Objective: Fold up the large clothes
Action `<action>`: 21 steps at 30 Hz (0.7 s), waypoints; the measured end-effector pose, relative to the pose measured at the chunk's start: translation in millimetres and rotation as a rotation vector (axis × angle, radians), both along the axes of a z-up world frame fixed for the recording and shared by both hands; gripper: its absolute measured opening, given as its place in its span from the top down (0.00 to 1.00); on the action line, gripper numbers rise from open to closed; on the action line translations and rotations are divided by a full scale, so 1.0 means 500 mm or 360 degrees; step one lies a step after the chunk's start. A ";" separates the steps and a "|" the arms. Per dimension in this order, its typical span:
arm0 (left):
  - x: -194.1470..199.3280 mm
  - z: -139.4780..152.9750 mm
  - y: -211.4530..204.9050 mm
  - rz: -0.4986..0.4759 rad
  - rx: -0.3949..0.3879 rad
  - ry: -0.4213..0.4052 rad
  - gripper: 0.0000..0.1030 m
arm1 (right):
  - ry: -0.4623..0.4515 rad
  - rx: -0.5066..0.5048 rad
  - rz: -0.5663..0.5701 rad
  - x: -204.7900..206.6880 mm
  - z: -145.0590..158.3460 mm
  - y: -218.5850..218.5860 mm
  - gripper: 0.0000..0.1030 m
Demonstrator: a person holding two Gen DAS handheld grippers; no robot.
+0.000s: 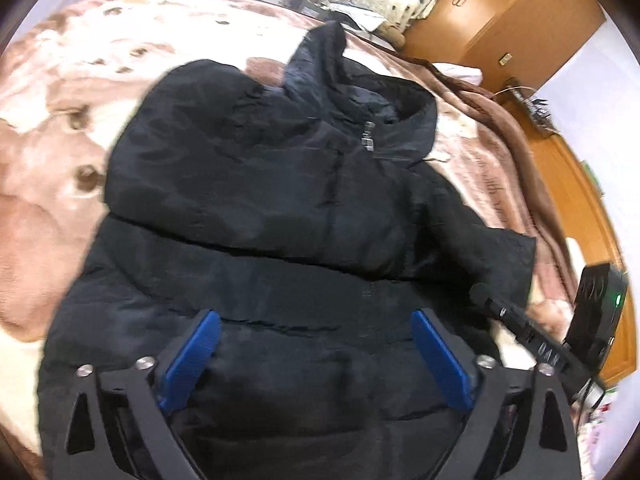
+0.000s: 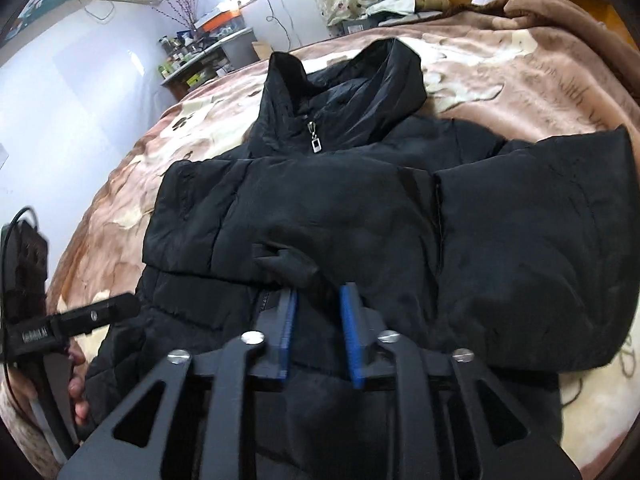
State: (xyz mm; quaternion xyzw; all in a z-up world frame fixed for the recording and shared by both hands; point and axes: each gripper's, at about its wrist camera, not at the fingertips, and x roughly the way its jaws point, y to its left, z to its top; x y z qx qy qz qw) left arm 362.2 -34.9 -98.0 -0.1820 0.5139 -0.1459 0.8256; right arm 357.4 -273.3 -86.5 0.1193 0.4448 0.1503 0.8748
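A black hooded puffer jacket [image 1: 304,208] lies front up on the bed, zipper pull [image 1: 368,138] near the collar, both sleeves folded across the chest. My left gripper [image 1: 316,320] is open wide and empty, hovering over the jacket's lower front. In the right wrist view the same jacket [image 2: 400,220] fills the middle. My right gripper [image 2: 318,300] has its blue pads a narrow gap apart, just short of a sleeve cuff [image 2: 288,264]; I cannot tell whether fabric lies between them.
The bed carries a brown and cream plush blanket [image 1: 60,128]. A wooden wardrobe [image 1: 512,12] stands at the back right. The other gripper's body [image 1: 596,316] shows at the right edge. A cluttered shelf [image 2: 200,52] stands by the far wall.
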 end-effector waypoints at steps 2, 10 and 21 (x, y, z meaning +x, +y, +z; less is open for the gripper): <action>0.015 0.006 -0.024 -0.0033 -0.0033 -0.0007 0.01 | -0.0028 -0.0003 0.0008 -0.012 0.016 -0.011 0.62; 0.087 -0.002 -0.161 -0.0216 -0.0007 0.0013 0.01 | -0.0124 -0.0002 -0.0145 -0.082 0.065 -0.119 0.50; 0.138 -0.060 -0.313 -0.0253 0.0238 0.0024 0.05 | -0.0181 -0.0189 -0.0430 -0.146 0.066 -0.248 0.50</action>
